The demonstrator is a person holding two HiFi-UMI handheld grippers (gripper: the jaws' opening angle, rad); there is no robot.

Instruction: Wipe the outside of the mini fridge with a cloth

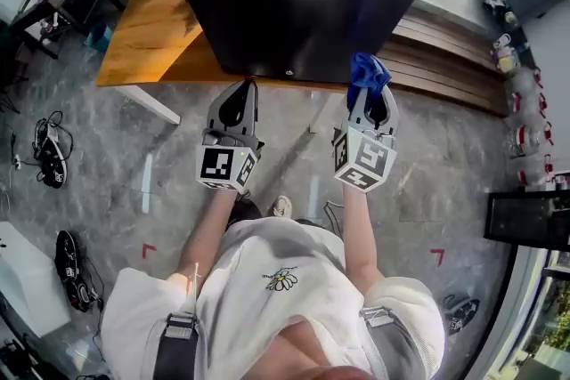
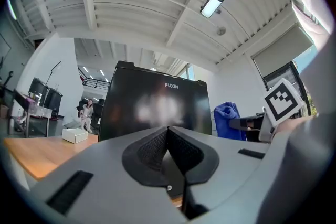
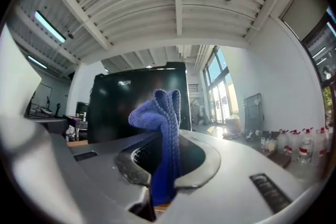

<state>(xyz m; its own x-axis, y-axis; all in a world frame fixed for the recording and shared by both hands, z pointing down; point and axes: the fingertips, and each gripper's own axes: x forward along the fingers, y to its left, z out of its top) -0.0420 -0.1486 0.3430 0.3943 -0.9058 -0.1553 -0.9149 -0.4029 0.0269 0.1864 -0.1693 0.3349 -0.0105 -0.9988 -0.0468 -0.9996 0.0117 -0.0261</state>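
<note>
On the left end of the wooden worktop [image 1: 142, 40] a small white box [image 2: 74, 135] sits, well apart from the task's things. Cables lie on the grey floor [image 1: 116, 182] below that end.

Just right of the worktop's left corner and off its front edge, the left gripper [image 1: 242, 87] is held level, pointing at the lower front of the mini fridge [image 1: 303, 4]. Its jaws are pressed together with nothing between them [image 2: 168, 131], and they are not touching the fridge.

The mini fridge is black with a glossy front and stands upright in the middle of the worktop, its door facing the person and reaching the front edge.

To the right, the right gripper [image 1: 372, 98] is level with the left one, off the same front edge and near the fridge's lower right corner. Its jaws are clamped on a blue cloth [image 3: 157, 113], which is folded between them. The cloth's bunched end [image 1: 365, 71] sticks out past the tips toward the fridge. Whether it touches the door cannot be told.

Far right, bottles with red tops [image 3: 302, 147] stand in a row along the wall.
</note>
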